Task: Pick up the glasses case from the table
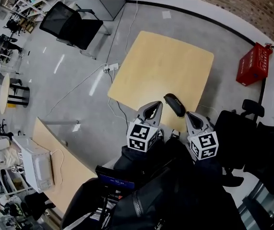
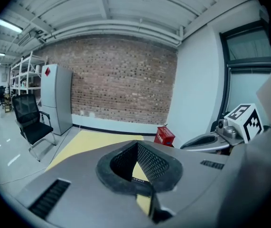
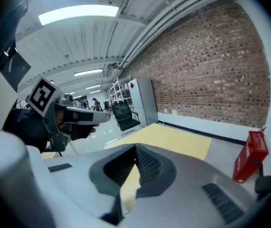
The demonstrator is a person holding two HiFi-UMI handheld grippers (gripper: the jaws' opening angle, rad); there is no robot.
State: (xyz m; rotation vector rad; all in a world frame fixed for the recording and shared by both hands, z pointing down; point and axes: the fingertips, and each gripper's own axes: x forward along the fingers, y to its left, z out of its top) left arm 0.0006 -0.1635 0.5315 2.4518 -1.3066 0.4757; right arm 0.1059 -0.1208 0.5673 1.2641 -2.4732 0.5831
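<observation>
Left tool (image 2: 137,144) hides most of glasses case (image 2: 139,179).

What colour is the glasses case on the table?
Black; the glasses case shows best in the head view.

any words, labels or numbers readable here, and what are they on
Nothing can be quoted with confidence.
glasses case: white lettering on its lid, too small to read.
marker cubes: black-and-white square patterns only, no words.
grey cabinet: a red diamond sign, no legible text.
red crate: no print that can be made out.
</observation>
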